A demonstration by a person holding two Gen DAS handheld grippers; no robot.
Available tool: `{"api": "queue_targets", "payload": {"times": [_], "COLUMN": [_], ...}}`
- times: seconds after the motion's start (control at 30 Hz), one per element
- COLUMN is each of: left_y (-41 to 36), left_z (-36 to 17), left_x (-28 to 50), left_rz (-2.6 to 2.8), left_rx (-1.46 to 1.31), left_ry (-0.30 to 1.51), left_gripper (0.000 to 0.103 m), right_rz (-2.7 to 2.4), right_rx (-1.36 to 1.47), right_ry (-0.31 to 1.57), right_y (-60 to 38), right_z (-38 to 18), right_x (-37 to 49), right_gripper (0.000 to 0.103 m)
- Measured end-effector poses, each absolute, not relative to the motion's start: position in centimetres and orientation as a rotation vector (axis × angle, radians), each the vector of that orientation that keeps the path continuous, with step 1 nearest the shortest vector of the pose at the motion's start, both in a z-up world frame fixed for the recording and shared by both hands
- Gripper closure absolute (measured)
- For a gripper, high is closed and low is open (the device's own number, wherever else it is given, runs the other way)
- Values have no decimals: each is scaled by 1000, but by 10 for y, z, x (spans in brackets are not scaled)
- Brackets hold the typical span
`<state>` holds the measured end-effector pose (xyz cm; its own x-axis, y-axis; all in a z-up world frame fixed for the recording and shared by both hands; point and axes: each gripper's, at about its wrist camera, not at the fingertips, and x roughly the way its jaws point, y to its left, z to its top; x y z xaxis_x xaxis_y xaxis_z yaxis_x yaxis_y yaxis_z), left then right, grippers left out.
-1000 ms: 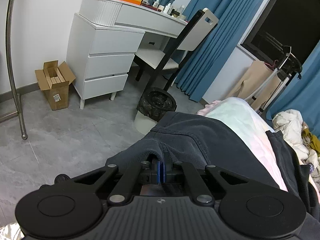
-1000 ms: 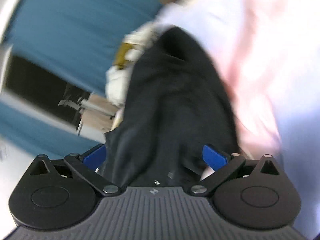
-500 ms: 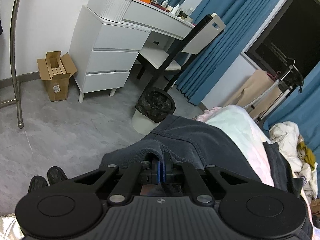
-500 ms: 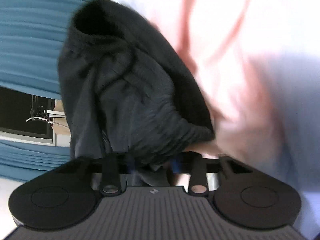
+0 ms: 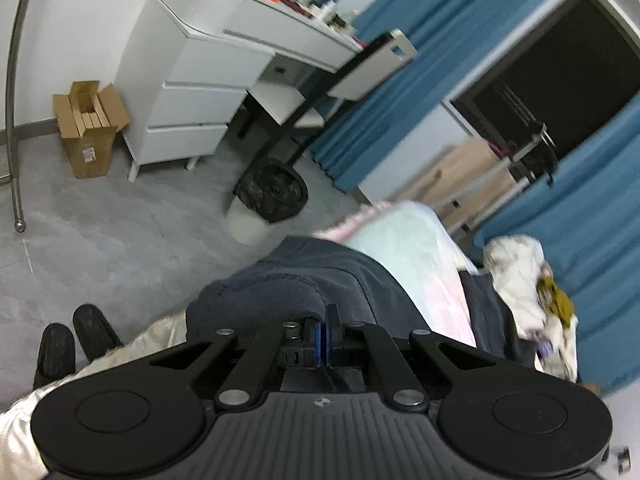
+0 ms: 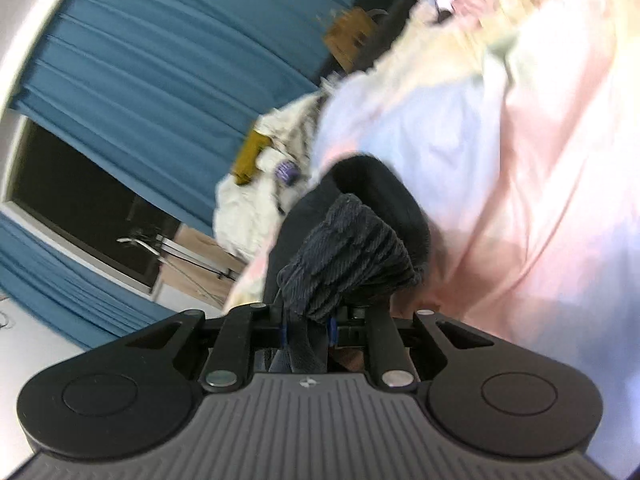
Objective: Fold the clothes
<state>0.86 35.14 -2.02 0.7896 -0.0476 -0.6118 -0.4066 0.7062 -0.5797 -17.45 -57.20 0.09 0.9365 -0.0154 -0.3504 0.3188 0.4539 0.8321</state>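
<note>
left tongs (image 5: pixel 323 336): pinched tight on an edge of the dark navy garment (image 5: pixel 296 280), blue pads nearly meeting, same grip as a second ago.
right tongs (image 6: pixel 308 326): clamped on a bunched ribbed band (image 6: pixel 352 248) of the same garment; a second ago spread wide with cloth draped between, half a second ago closing, now gripping.
garment place: hanging between both tongs at 12 o'clock of each wrist view, trailing onto the pastel bedsheet (image 6: pixel 540 152), partly off the bed edge toward the floor (image 5: pixel 120 248).
left view shift: tilted since a second ago; a pale trouser leg (image 5: pixel 152 336) and two dark slippers (image 5: pixel 76 336) now showing at 8 o'clock; white dresser (image 5: pixel 192 92), bin (image 5: pixel 272 192) and cardboard box (image 5: pixel 88 128) pushed toward 10 to 12 o'clock.
right view shift: blue curtain (image 6: pixel 160 80) and a heap of pale clothes (image 6: pixel 260 184) back at 10 to 11 o'clock.
meaning for task: two-point hold now in place, so lifting, spreading or bringing edges together looks possible; which fold stage this is, cannot tell.
risk: thick bunch in the right tongs may hide several layers, giving a skewed fold.
</note>
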Motion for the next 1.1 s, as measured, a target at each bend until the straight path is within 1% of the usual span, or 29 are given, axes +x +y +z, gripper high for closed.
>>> {"api": "queue_targets", "payload": {"times": [0.1, 0.2, 0.43, 0.5, 0.57, 0.6, 0.63, 0.67, 0.7, 0.73, 0.77, 0.8, 0.83, 0.87, 0.9, 0.93, 0.97, 1.1], "left_y": [355, 357, 332, 326, 322, 319, 318, 316, 314, 314, 315, 315, 314, 312, 309, 306, 303, 283], "left_z": [-19, -23, -48, -53, -51, -49, -48, -47, -45, -43, -40, -37, -33, -28, -22, -14, -6, 23], "left_x": [-13, -28, -23, -20, -21, -22, -23, -26, -29, -32, -34, -37, -39, -42, -45, -49, -52, -50], "left_rz": [190, 172, 132, 122, 108, 102, 93, 81, 68, 55, 41, 30, 28, 31, 38, 44, 45, 7], "left_rx": [-772, -728, -495, -437, -403, -389, -376, -365, -358, -362, -372, -376, -367, -351, -329, -309, -294, -278], "left_ry": [716, 788, 872, 885, 873, 867, 862, 854, 844, 836, 826, 819, 812, 804, 785, 756, 725, 644], "left_gripper": [101, 101, 100, 99, 94, 89, 80, 68, 61, 49, 40, 34, 21, 12, 8, 2, 0, 0], "right_rz": [-213, -231, -341, -363, -366, -367, -368, -374, -395, -418, -424, -420, -422, -422, -416, -407, -388, -280], "right_rx": [1071, 1065, 1083, 1097, 1089, 1078, 1068, 1051, 1013, 969, 924, 884, 843, 803, 766, 730, 691, 610], "right_ry": [303, 330, 486, 504, 515, 522, 529, 539, 556, 563, 556, 538, 517, 498, 482, 468, 461, 433], "right_y": [-585, -595, -589, -590, -589, -589, -588, -587, -584, -582, -580, -578, -574, -569, -565, -559, -553, -518], "right_z": [4, -10, -103, -119, -121, -120, -118, -116, -109, -102, -94, -85, -74, -64, -53, -43, -32, 5], "right_x": [-200, -226, -232, -230, -229, -229, -229, -229, -229, -230, -231, -233, -236, -239, -241, -242, -239, -210], "right_gripper": [86, 86, 85, 85, 83, 82, 76, 63, 54, 35, 24, 20, 14, 13, 12, 11, 10, 10]}}
